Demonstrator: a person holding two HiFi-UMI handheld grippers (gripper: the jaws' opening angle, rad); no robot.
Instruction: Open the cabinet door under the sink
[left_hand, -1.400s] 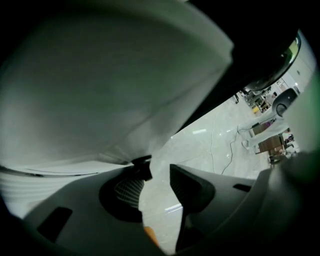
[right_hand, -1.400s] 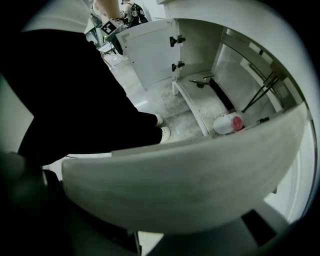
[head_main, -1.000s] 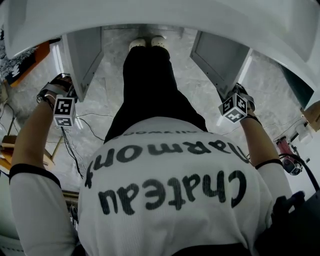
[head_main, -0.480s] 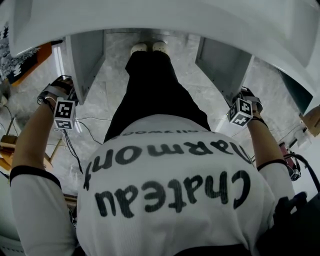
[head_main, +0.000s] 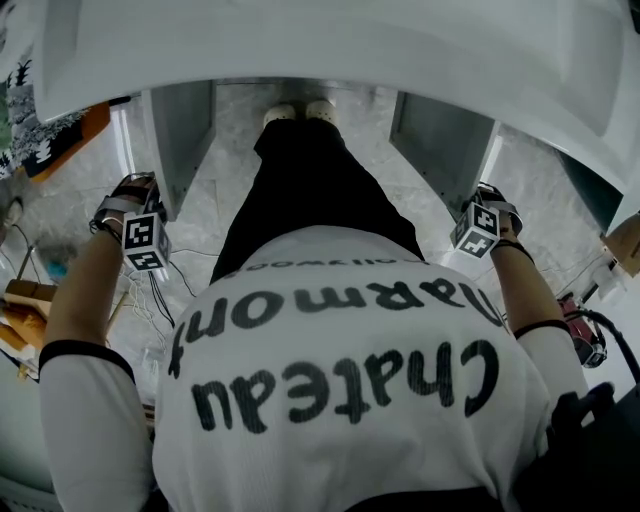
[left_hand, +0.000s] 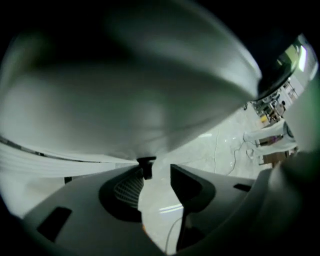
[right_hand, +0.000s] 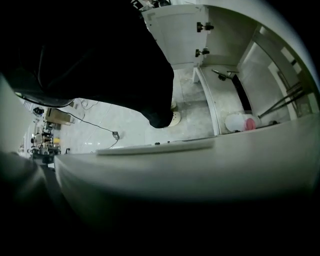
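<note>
Both grey cabinet doors under the white sink counter (head_main: 320, 45) stand swung open in the head view: the left door (head_main: 182, 135) and the right door (head_main: 445, 135). My left gripper (head_main: 135, 198) hangs just outside the left door's lower edge. In the left gripper view it (left_hand: 159, 175) is open, with only floor showing in the narrow gap and a blurred grey panel close above. My right gripper (head_main: 488, 208) sits at the right door's outer edge. In the right gripper view a pale door edge (right_hand: 190, 170) fills the lower part and the jaws are lost in the dark.
The person's dark trousers (head_main: 300, 170) and white shoes (head_main: 298, 112) stand between the doors. Inside the cabinet lie a white jug with a pink cap (right_hand: 242, 122) and pipes (right_hand: 280, 102). Cables (head_main: 150, 295) trail on the marble floor at the left, near wooden items (head_main: 25, 310).
My left gripper has shifted right and slightly down, off the left door's edge. My right gripper has barely moved and stays by the right door.
</note>
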